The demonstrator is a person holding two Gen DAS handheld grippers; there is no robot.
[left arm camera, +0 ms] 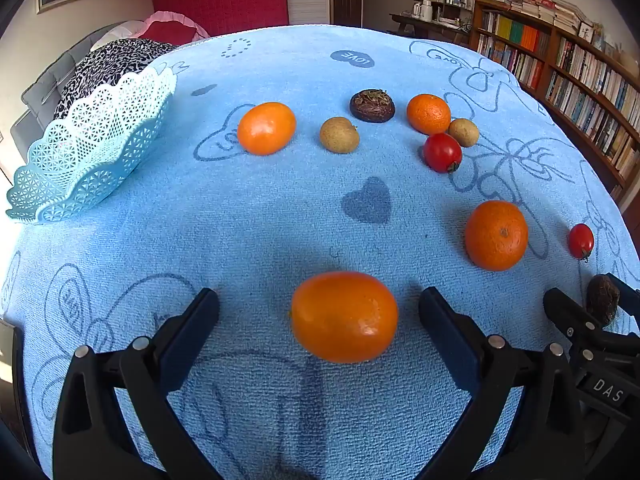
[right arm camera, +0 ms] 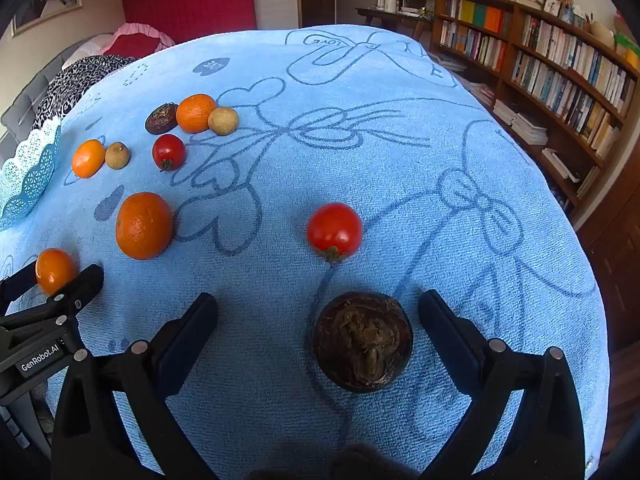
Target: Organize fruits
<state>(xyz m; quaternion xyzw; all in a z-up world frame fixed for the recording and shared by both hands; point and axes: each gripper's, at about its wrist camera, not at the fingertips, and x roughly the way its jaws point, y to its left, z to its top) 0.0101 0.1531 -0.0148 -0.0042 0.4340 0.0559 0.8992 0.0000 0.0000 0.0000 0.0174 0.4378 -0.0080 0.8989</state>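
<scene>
Between the wide-spread black fingers of the left gripper (left arm camera: 319,312) lies a smooth, glossy oval kumquat (left arm camera: 344,317) on the blue terry towel (left arm camera: 256,208) — neither finger touches it. Just to its right, the right gripper (right arm camera: 318,316) stands equally wide open around a dark brown, round water chestnut (right arm camera: 362,342) with a rough, dry top, which sits closer to the right finger but clear of both. A shiny red tomato (right arm camera: 334,232) rests just beyond the chestnut. Farther out are a dimpled tangerine (left arm camera: 496,235), a second kumquat (left arm camera: 266,128), two dull tan longans, another tangerine, another chestnut and a second tomato, all loose on the towel. At the far left edge sits a pale blue plastic basket (left arm camera: 92,148) — lacy, perforated, scalloped at the rim — with no fruit visible inside.
</scene>
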